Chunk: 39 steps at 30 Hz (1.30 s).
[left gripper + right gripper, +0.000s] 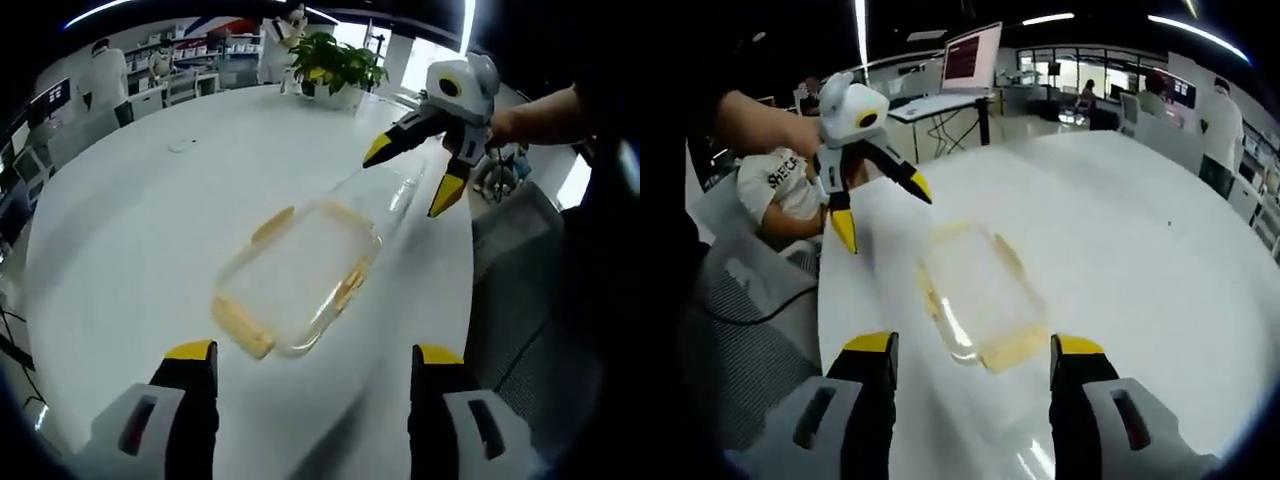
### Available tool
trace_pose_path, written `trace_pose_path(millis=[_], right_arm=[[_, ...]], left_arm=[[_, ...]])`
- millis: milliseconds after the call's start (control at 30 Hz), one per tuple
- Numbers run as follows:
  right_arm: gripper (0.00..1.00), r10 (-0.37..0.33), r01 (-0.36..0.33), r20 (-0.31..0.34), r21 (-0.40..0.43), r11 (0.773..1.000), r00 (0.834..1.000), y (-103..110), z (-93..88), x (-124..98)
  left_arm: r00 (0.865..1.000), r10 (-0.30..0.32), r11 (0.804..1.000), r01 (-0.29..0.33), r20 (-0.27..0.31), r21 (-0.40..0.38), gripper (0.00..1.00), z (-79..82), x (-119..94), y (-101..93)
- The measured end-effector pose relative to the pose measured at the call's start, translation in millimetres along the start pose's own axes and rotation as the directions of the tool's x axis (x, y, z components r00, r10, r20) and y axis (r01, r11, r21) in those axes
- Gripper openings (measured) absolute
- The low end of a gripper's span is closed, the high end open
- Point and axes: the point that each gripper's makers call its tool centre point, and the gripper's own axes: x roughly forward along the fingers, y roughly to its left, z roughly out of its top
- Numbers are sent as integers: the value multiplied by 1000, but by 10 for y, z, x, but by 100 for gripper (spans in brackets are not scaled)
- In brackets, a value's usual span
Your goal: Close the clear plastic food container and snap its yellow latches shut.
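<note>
In the left gripper view the left hand-held gripper (312,365) rises from the bottom edge, its two black jaws with yellow tips spread wide and holding nothing. Just beyond those tips the clear plastic food container (300,275) lies flat on the white table (150,230), near the table's edge. A yellow latch (242,329) sits at the container's near end, another yellow latch (272,224) runs along its far left side, and a third (350,287) shows on the right side. Past the container, the right hand-held gripper (412,178) comes in from the right, held by a person's hand (535,115); its yellow-tipped jaws stand wide apart above the table, gripping nothing, near the container's far corner but apart from it. A potted green plant (335,65) stands at the far side of the table.

In the right gripper view the right hand-held gripper (972,345) rises from the bottom with its jaws wide apart and empty. The container (980,290) lies on the table (1120,230) just ahead of the tips, its yellow latches showing faintly along the edges. Beyond it on the left, the left hand-held gripper (885,210) hangs over the table's edge, jaws spread, clear of the container. A monitor (970,55) stands on a desk in the background.
</note>
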Motion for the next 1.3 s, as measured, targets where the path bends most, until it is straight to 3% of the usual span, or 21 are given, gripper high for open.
trace_pose_path(millis=[133, 367, 867, 1100, 1300], right_arm=[[64, 17, -17, -18, -25, 1000, 1000, -15, 1, 67], [60, 59, -68, -98, -92, 993, 993, -11, -78, 144], [56, 58, -83, -195, -126, 989, 979, -177, -180, 239], [54, 65, -104, -236, -157, 982, 970, -190, -250, 250], [52, 60, -119, -275, -201, 972, 960, -210, -286, 291]], left_arm=[[1000, -1, 1000, 1, -13, 31, 73, 5, 0, 59], [998, -9, 996, 14, -60, 89, 72, -38, 57, 124], [991, -37, 982, 61, -132, 180, 65, -78, 176, 206], [986, -36, 969, 75, -165, 237, 63, -88, 202, 270], [978, -28, 940, 96, -205, 328, 57, -82, 245, 348]])
